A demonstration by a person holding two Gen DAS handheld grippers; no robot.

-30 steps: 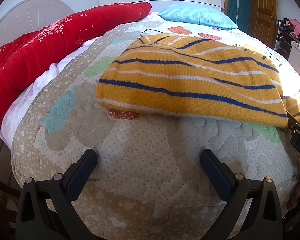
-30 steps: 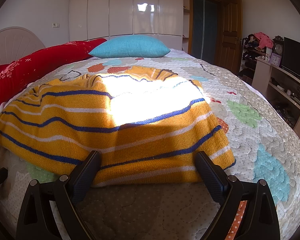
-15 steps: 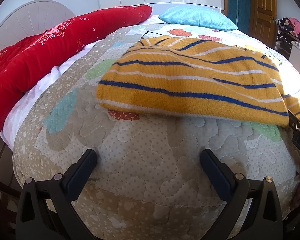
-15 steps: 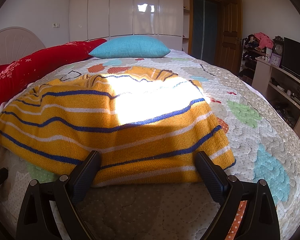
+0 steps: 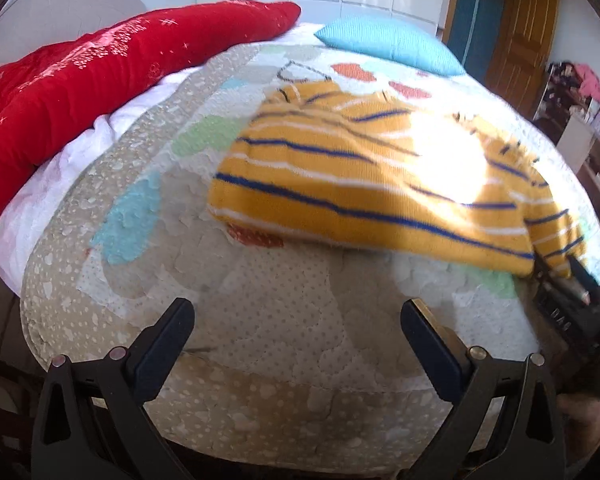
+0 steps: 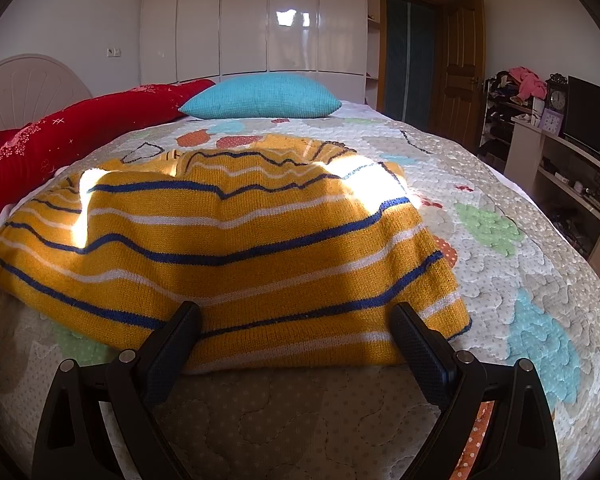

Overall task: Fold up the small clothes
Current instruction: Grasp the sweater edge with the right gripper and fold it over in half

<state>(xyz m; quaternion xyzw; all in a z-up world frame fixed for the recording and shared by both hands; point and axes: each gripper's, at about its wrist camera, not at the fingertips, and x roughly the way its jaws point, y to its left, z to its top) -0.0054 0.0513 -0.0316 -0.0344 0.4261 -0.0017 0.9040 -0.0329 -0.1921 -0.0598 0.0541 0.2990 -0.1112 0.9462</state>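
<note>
While the left gripper (image 5: 296,328) has been swung right, jaws wide, the right gripper (image 6: 296,328) is held wide at the sweater's (image 6: 228,248) near hem on the quilt (image 6: 520,272); no fold started.

Sweater (image 6: 236,248) on quilt (image 6: 520,280), before pillow (image 6: 260,96)

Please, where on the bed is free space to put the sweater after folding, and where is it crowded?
Free quilt lies between the sweater hem and the near bed edge, in front of the open left gripper. More shows right of the sweater, toward the shelves. Crowded: the red duvet along the left side, the blue pillow at the far end.
</note>
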